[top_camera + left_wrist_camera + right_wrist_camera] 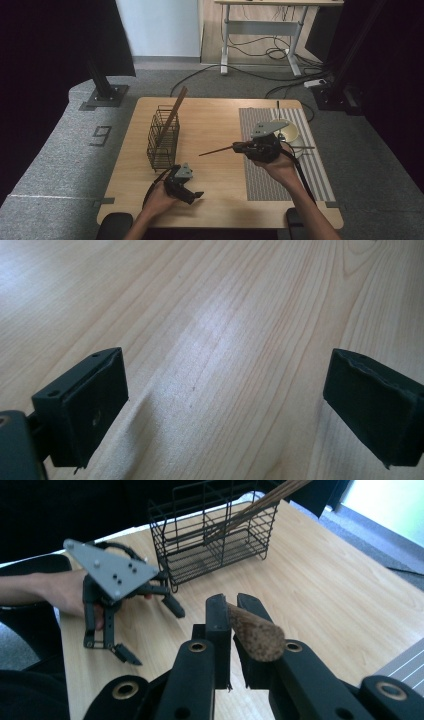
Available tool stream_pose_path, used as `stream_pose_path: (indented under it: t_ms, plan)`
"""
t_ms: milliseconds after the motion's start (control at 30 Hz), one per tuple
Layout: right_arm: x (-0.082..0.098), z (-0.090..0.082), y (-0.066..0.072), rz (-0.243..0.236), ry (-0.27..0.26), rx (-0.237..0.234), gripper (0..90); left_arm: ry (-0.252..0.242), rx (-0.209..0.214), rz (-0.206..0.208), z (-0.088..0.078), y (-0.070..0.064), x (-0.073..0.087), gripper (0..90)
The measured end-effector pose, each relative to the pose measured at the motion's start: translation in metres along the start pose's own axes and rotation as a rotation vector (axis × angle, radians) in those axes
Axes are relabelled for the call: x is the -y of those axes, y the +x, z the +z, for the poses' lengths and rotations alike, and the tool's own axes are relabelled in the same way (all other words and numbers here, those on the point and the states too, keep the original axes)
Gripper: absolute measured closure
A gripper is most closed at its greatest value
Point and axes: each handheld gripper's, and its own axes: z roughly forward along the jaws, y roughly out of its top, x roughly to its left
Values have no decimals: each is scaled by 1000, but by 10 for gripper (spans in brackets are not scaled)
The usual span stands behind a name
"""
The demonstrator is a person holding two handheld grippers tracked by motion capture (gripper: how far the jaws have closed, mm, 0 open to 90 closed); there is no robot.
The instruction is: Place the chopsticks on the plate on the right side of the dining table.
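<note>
Brown chopstick (pixel 252 632) pinched between right tongs (pixel 234 611); left tongs (pixel 225 405) spread, well apart.

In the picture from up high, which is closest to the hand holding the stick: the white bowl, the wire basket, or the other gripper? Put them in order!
From the right gripper:
1. White bowl, just behind it on the striped mat.
2. Left gripper, near the table's front edge.
3. Wire basket, far at the left.

I see both forearms bare, no sleeves. Left gripper (pixel 147 612): black linkage frame, grey three-cornered plate with dark screws, black cable looping behind. Right gripper (pixel 232 625): black arms, brass-ringed pivot holes, black trailing cable.
</note>
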Motion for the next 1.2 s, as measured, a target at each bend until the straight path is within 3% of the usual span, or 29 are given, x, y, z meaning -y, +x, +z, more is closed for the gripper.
stream_pose_path:
  t_ms: [233,467,700,1200]
  plan:
    - [14,4,5,9,16,-31,831,-15,-5,12,-7,-1,-4,23]
    - [28,5,13,16,30,-54,831,-45,-25,22,-13,1,-6,118]
    - [33,6,23,11,28,-89,831,-86,-7,22,-15,0,-10,167]
    - [37,24,38,-10,65,-149,831,-123,69,77,-12,-10,-18,508]
